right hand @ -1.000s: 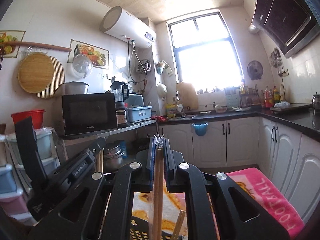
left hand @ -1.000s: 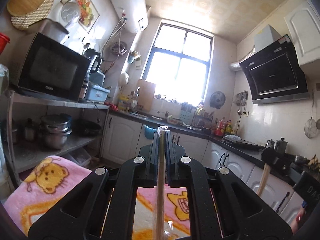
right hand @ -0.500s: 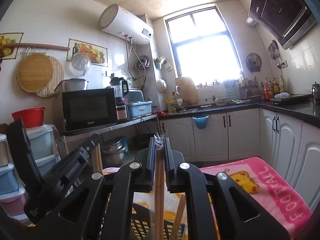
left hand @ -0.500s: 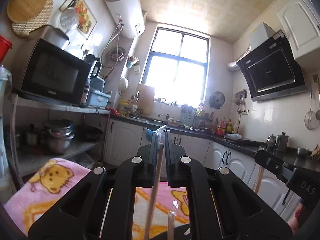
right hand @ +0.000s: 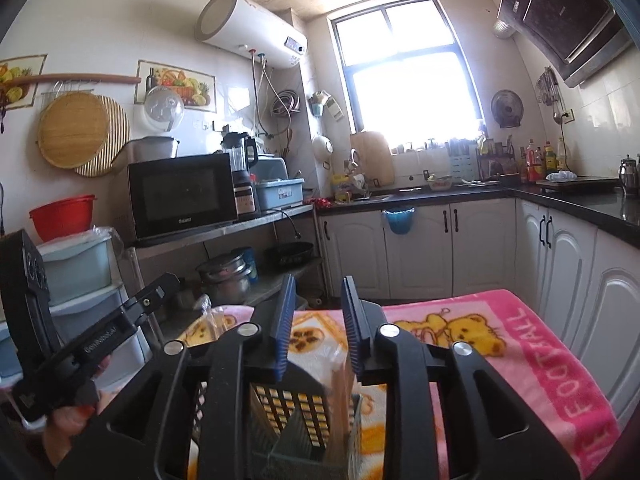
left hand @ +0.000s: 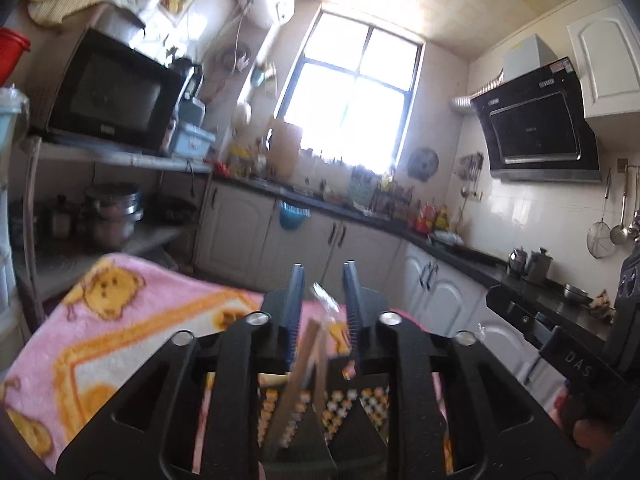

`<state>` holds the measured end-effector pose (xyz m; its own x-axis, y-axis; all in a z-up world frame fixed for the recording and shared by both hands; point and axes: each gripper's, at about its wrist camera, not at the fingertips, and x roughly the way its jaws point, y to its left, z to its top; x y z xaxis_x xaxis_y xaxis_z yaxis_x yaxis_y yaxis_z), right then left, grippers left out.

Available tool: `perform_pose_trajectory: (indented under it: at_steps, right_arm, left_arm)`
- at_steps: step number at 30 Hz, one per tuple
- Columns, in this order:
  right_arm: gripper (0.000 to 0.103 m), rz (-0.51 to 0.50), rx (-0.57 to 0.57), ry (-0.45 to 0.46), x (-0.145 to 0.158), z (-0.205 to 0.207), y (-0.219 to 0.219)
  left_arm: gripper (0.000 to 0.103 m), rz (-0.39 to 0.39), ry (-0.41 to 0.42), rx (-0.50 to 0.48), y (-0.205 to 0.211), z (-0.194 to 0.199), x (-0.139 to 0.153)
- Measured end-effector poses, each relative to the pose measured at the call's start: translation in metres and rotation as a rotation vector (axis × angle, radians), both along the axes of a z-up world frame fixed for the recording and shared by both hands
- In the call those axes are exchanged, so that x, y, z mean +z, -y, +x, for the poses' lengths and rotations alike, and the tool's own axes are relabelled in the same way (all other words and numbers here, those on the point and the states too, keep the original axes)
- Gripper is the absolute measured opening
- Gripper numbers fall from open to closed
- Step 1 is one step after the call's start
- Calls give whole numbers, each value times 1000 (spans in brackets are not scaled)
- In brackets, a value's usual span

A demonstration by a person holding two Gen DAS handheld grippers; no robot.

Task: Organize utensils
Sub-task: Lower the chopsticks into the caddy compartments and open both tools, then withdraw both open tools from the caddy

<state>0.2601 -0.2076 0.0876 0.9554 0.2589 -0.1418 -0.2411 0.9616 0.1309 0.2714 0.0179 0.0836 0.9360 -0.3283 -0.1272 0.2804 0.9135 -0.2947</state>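
Note:
My left gripper [left hand: 322, 276] is open; plastic-wrapped wooden chopsticks [left hand: 298, 376] lean loose between its jaws, their lower ends in a dark slotted utensil basket [left hand: 352, 404]. My right gripper [right hand: 316, 286] is open too. Another wrapped pair of chopsticks [right hand: 340, 404] stands in the same basket [right hand: 288, 408] just below it. The left gripper's body [right hand: 100, 340] shows at the left of the right wrist view; the right gripper's body [left hand: 576, 360] shows at the right of the left wrist view.
The basket stands on a pink bear-print towel [right hand: 500, 340] [left hand: 120, 320]. A shelf with a microwave [right hand: 184, 194] and pots [right hand: 224, 280] is to the left. White cabinets under a black counter [right hand: 580, 200] run behind and to the right.
Both grippers have opened and let go of their chopsticks, which now stand in the basket. Both views have tilted down toward the towel and basket.

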Motion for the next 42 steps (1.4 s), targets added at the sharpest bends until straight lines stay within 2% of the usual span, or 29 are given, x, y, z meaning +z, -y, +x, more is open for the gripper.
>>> perform_pose_trajectory:
  at_steps: [1, 6, 12, 14, 19, 23, 27, 34, 42]
  right_arm:
    - [24, 1, 1, -7, -1, -3, 1]
    - [25, -20, 10, -57, -6, -14, -1]
    - [25, -44, 11, -110, -10, -26, -3]
    - [25, -50, 12, -118, -10, -32, -3]
    - [30, -57, 13, -157, -13, -49, 1]
    - [38, -77, 30, -192, -20, -62, 1]
    - [45, -82, 47, -218, -27, -74, 2]
    - [51, -99, 53, -235, -34, -89, 1]
    - [55, -103, 68, -257, -41, -102, 2]
  left_arm:
    - [22, 1, -16, -2, -1, -3, 0]
    - [22, -3, -77, -10, -5, -16, -1]
    - [31, -12, -151, -19, -9, -26, -6]
    - [43, -7, -171, -32, -9, -32, -6]
    - [58, 12, -243, -55, -5, -44, -13]
    - [65, 1, -293, -52, -6, -52, -24]
    - [78, 7, -310, -52, -8, -63, -30]
    - [91, 14, -323, -46, -13, -78, -35]
    - [93, 26, -330, -36, -14, -91, -38]
